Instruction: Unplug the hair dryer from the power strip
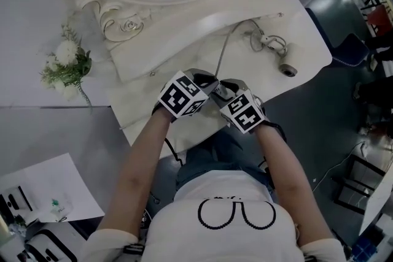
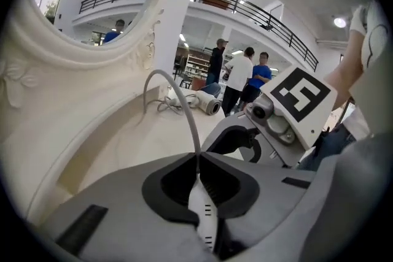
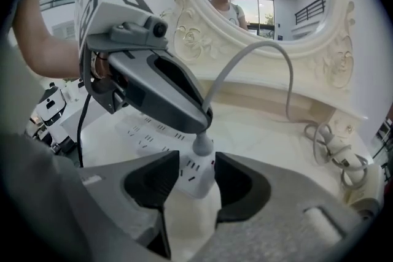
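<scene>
We had the left gripper [image 2: 198,159] clenched on the plug [image 3: 201,144], ready to pull. The right gripper [image 3: 196,159] straddled the power strip [image 3: 191,178], jaws apart, likely to steady it. The hair dryer [image 1: 286,68] lay well apart.

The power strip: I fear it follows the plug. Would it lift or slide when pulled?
Probably, if unheld: the power strip looks a slim plastic bar lying loose on the smooth tabletop, so likely light and apt to slide. Its body seems rigid, unlikely to bend. The right gripper straddles its end; the left gripper is shut on the plug's cord.
</scene>
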